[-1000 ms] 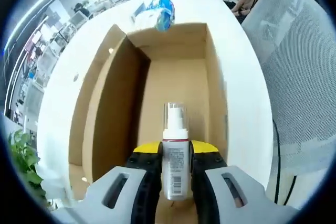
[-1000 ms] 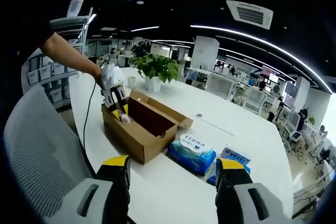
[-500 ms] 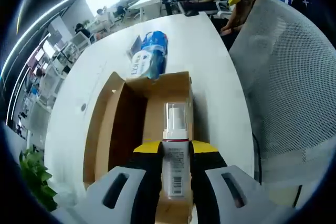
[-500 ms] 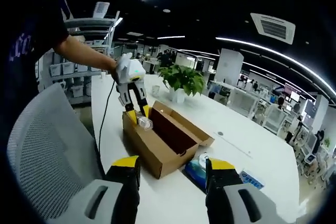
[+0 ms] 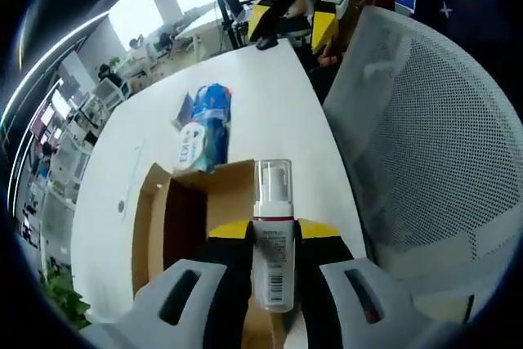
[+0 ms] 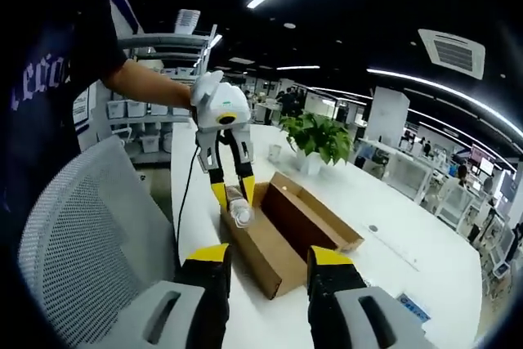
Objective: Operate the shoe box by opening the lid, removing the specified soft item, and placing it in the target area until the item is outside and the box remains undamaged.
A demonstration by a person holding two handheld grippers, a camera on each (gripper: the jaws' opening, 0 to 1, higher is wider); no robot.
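Observation:
My left gripper (image 5: 272, 233) is shut on a white pump bottle (image 5: 272, 202) with a clear cap and a barcode label. It holds the bottle up in the air over the open cardboard shoe box (image 5: 176, 218). In the right gripper view the left gripper (image 6: 234, 200) hangs from a person's hand above the near end of the box (image 6: 286, 234), with the bottle (image 6: 242, 216) between its yellow tips. My right gripper (image 6: 268, 257) stands open with nothing between its jaws, well short of the box. It also appears in the left gripper view as the right gripper (image 5: 290, 18), at the top.
A blue wipes pack (image 5: 202, 124) lies on the white table (image 5: 270, 112) beyond the box. A grey mesh chair (image 5: 433, 145) stands beside the table edge, seen again as the chair (image 6: 82, 226). A potted plant (image 6: 319, 132) sits at the table's far end.
The left gripper has risen with the bottle, from inside the box to well above it. The right gripper's jaws stand closer together than before.

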